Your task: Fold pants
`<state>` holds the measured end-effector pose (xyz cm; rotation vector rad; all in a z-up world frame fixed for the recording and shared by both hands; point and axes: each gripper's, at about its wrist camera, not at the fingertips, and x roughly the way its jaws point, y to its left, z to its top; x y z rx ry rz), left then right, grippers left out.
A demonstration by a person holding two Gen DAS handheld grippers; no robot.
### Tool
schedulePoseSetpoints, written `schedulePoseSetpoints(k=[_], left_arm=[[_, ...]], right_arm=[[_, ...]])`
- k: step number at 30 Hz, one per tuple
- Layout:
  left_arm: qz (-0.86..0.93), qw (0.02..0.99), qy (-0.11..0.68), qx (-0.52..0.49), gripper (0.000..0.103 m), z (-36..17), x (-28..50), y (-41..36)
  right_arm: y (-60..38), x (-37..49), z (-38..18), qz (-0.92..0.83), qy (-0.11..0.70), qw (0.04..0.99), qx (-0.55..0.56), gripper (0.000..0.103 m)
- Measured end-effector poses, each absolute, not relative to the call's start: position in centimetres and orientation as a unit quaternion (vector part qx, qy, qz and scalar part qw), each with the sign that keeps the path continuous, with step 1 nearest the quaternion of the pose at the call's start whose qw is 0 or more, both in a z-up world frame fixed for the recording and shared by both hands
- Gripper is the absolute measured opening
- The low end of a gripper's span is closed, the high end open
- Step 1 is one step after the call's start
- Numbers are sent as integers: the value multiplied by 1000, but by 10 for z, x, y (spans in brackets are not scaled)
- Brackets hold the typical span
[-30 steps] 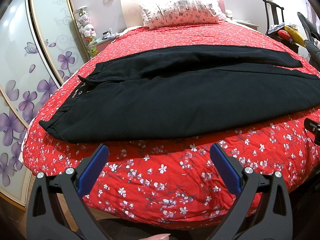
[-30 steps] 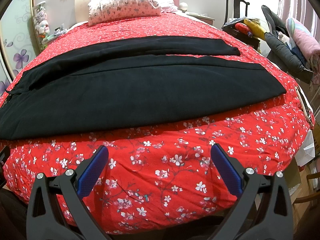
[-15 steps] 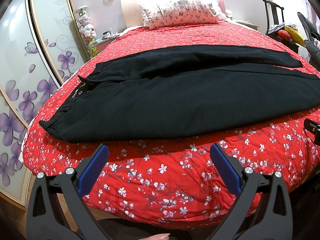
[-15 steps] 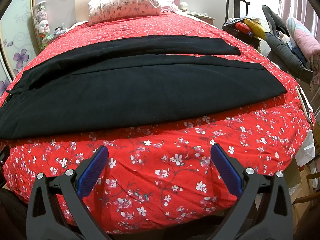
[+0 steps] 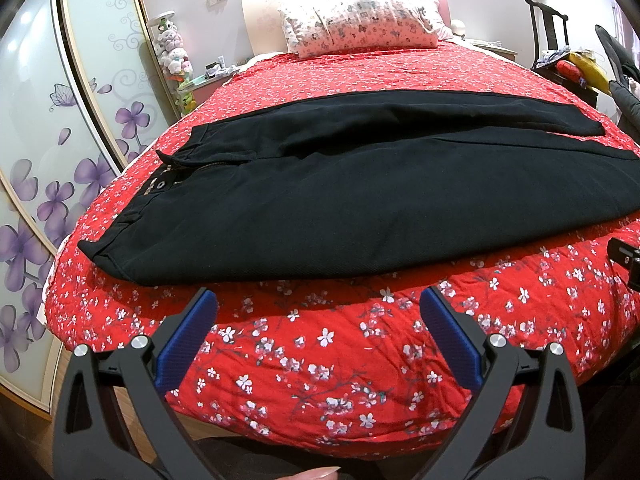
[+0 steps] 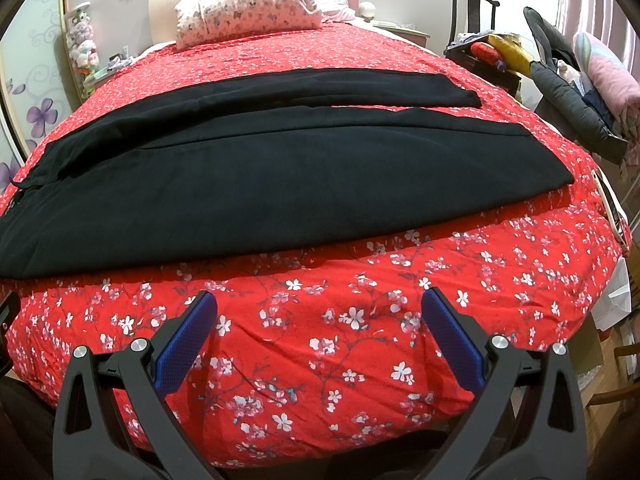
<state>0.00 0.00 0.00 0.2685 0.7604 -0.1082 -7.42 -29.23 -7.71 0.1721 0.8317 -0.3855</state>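
Black pants (image 5: 340, 200) lie flat across the red flowered bedspread (image 5: 320, 344), waistband and zipper at the left, both legs stretching right. In the right wrist view the pants (image 6: 248, 184) end in two leg cuffs at the right, the far leg shorter in view. My left gripper (image 5: 318, 312) hangs open over the bed's near edge, short of the pants' near hem, nothing between its blue pads. My right gripper (image 6: 320, 312) is likewise open and empty in front of the near leg. A part of the right gripper (image 5: 626, 258) shows at the left wrist view's right edge.
A flowered pillow (image 5: 360, 20) rests against the headboard. Sliding wardrobe doors with purple flowers (image 5: 52, 152) stand left of the bed. A dark chair piled with clothes and toys (image 6: 504, 60) and a dark jacket (image 6: 568, 92) crowd the right side. Stuffed toys (image 5: 172, 52) hang at the back left.
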Motion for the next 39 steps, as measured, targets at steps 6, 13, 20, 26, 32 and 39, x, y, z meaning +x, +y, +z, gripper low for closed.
schedulePoseSetpoints(k=[6,13,20,26,32,39], left_arm=[[-53,918,370,131,101,0,0,0],[-53,918,370,131,101,0,0,0],[-53,918,370,131,101,0,0,0],[-53,918,370,130,101,0,0,0],[-46,921,365,127,101,4,0,2],[-27,930,346,121,101,29,8,-9]], right_arm=[[-293,-74,-76,-186,402,893,83,102],[-294,-73,-76,-186,402,893,84,102],[-295,-73,-74,-185,403,892,84,102],[-295,-73,-74,-185,402,893,85,102],[-302,-77,-69,-175,381,902,98,102],[-347,-60,-35,-181,367,901,142,102]])
